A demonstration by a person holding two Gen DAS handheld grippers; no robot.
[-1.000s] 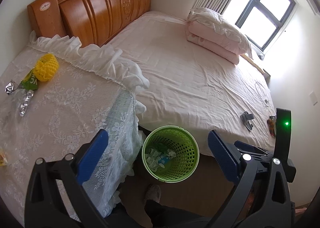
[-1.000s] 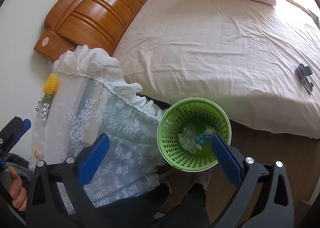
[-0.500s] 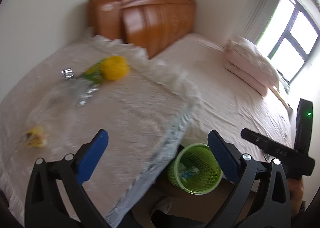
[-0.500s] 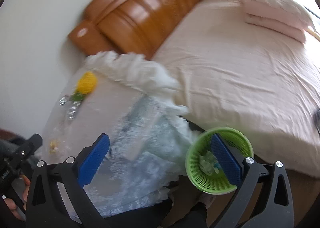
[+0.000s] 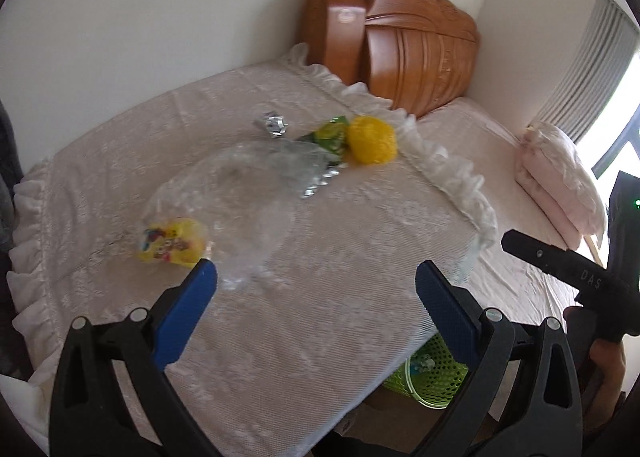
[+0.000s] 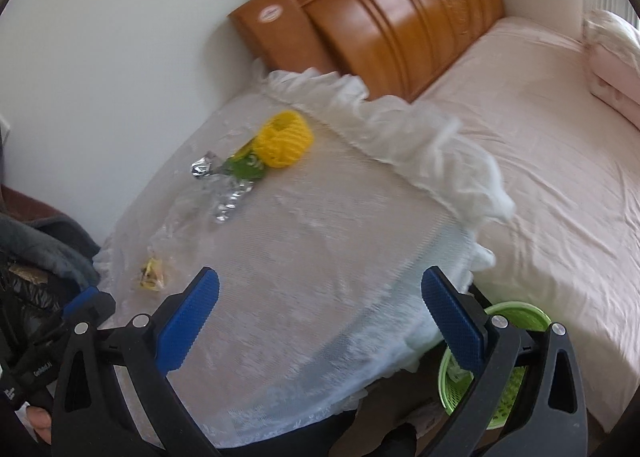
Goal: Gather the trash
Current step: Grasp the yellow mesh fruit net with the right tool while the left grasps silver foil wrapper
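Trash lies on a lace-covered table: a yellow foam net, a green wrapper, silver foil pieces, a clear crumpled plastic bag and a small yellow snack packet. The same items show in the right wrist view: the net, foil and packet. A green mesh trash basket with trash inside stands on the floor beside the table. My left gripper is open and empty above the table's near part. My right gripper is open and empty too.
A bed with a pink sheet, a wooden headboard and folded pink pillows lies right of the table. A white wall is behind. Dark clothing sits at the far left. The right gripper's body shows at the left view's right edge.
Both grippers have swung up and left from over the green basket to over the table. The trash on the table is now central in both views. Both stay open.
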